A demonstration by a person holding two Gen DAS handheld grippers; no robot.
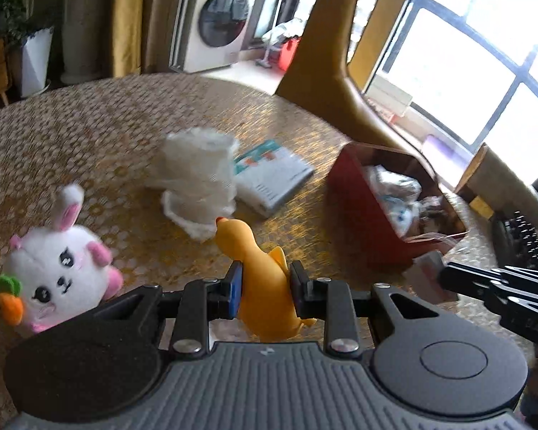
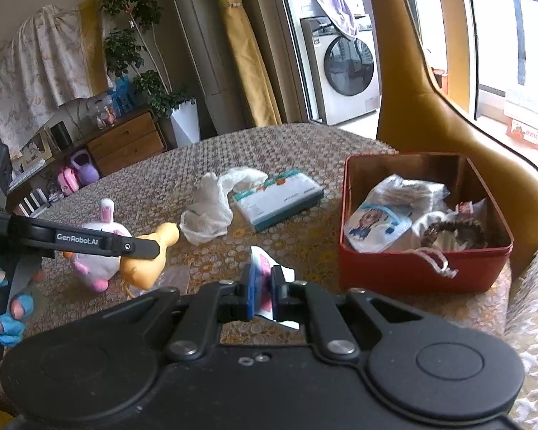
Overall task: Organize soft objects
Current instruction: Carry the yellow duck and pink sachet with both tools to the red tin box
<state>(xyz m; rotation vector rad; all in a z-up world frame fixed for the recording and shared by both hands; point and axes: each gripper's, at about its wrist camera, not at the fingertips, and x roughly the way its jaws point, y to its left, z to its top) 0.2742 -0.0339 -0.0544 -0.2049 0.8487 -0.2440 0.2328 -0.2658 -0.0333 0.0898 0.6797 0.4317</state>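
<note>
In the left wrist view, the left gripper [image 1: 265,286] has its two fingers closed on the body of one soft yellow rubber duck [image 1: 258,272], whose head points away toward the table. The duck seems to be held this way for carrying it to the red square tin box [image 1: 355,208], which stands to the right of the duck and already holds several soft packets. Left of the box lie one white crumpled cloth [image 1: 201,182] and, touching it, one flat white and green tissue pack [image 1: 272,175]. Farther left of the box sits one white and pink plush rabbit [image 1: 59,268] with a small carrot.

In the right wrist view, the right gripper [image 2: 265,286] is closed on one small white and pink paper packet [image 2: 269,268], just left of the red box [image 2: 423,272] and near its front wall, probably the next thing to go inside. In the box lie one printed face mask [image 2: 376,225] and one brown braided ring [image 2: 455,231]; the other wrapped things there cannot be counted. The duck [image 2: 150,251], the rabbit [image 2: 100,247], the cloth [image 2: 208,208] and the tissue pack [image 2: 279,197] all stay left of the box.
</note>
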